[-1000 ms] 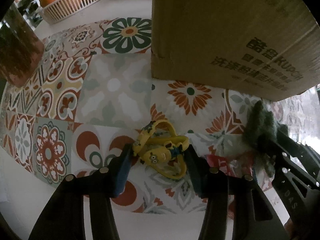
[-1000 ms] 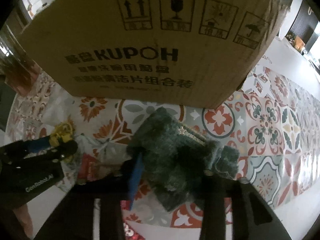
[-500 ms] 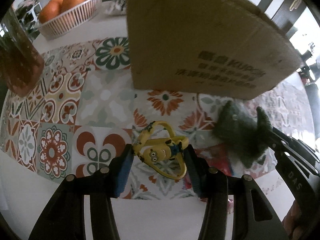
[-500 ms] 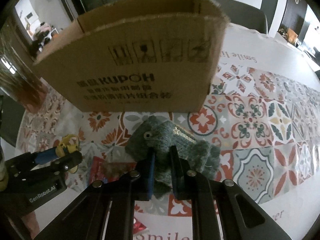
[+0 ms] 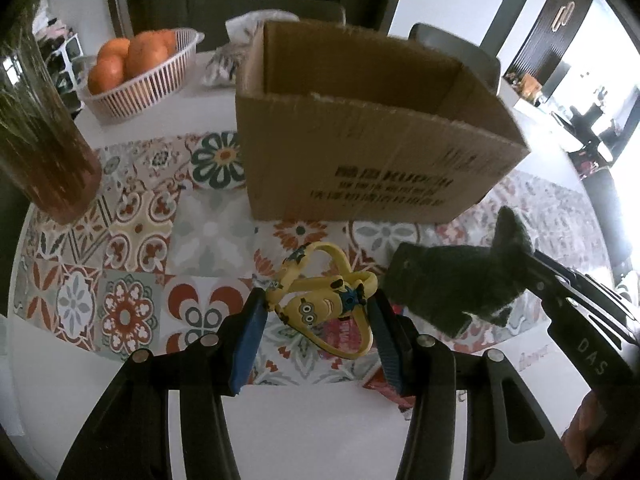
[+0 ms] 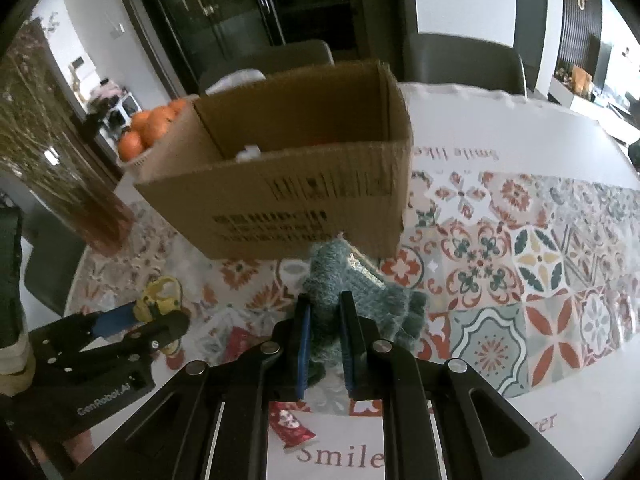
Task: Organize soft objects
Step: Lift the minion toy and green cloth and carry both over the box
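Observation:
My left gripper (image 5: 318,312) is shut on a yellow Minion toy (image 5: 320,306) with soft loops and holds it above the patterned mat. My right gripper (image 6: 324,312) is shut on a dark green fuzzy plush (image 6: 352,280), lifted off the table; the plush also shows in the left wrist view (image 5: 460,284). An open cardboard box (image 5: 360,152) stands just beyond both; in the right wrist view the box (image 6: 288,200) has a small white thing inside (image 6: 248,154).
A brown glass vase (image 5: 44,152) stands at the left. A white basket of oranges (image 5: 136,72) sits behind it. Red snack packets (image 6: 290,428) lie on the table under the grippers. The patterned mat (image 6: 540,272) stretches right.
Both grippers have risen and drawn back with their toys, so the box's open top now shows. The right gripper closed on the plush.

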The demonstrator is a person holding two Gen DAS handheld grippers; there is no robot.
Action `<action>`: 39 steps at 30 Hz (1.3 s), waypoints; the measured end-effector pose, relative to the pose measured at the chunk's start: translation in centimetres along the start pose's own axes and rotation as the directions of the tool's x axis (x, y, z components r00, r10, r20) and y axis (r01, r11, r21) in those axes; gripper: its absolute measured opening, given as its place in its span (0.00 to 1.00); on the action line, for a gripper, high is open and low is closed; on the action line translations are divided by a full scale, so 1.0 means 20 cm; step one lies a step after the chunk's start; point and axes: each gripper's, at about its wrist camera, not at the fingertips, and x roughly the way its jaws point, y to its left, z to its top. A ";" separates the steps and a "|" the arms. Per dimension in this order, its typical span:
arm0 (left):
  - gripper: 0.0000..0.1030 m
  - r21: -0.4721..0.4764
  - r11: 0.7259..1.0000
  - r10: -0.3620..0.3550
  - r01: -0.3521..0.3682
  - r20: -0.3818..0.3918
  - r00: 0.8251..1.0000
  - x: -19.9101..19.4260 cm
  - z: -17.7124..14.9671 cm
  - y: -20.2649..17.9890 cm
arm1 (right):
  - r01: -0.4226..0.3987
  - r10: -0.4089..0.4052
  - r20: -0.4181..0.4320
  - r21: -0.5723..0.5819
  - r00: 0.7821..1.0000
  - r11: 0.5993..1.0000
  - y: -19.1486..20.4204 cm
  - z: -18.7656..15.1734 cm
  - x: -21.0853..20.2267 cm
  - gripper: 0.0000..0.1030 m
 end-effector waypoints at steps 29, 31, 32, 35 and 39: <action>0.50 0.133 0.991 -0.049 0.026 0.173 0.984 -0.53 0.16 -0.09 | -0.029 0.049 0.238 -0.084 0.970 0.996 0.16 0.25 -0.59 0.14; 0.50 0.136 0.990 -0.056 0.032 0.177 0.983 -0.56 0.18 -0.09 | -0.031 0.054 0.251 -0.095 0.966 0.995 0.18 0.27 -0.62 0.14; 0.49 0.140 0.990 -0.059 0.033 0.183 0.981 -0.58 0.19 -0.09 | -0.033 0.059 0.258 -0.101 0.964 0.994 0.19 0.29 -0.64 0.14; 0.50 0.153 0.988 -0.068 0.038 0.195 0.978 -0.62 0.22 -0.09 | -0.034 0.064 0.274 -0.114 0.959 0.993 0.21 0.32 -0.68 0.14; 0.50 0.166 0.986 -0.062 0.027 0.209 0.976 -0.65 0.27 -0.09 | -0.031 0.068 0.295 -0.129 0.953 0.991 0.24 0.39 -0.73 0.14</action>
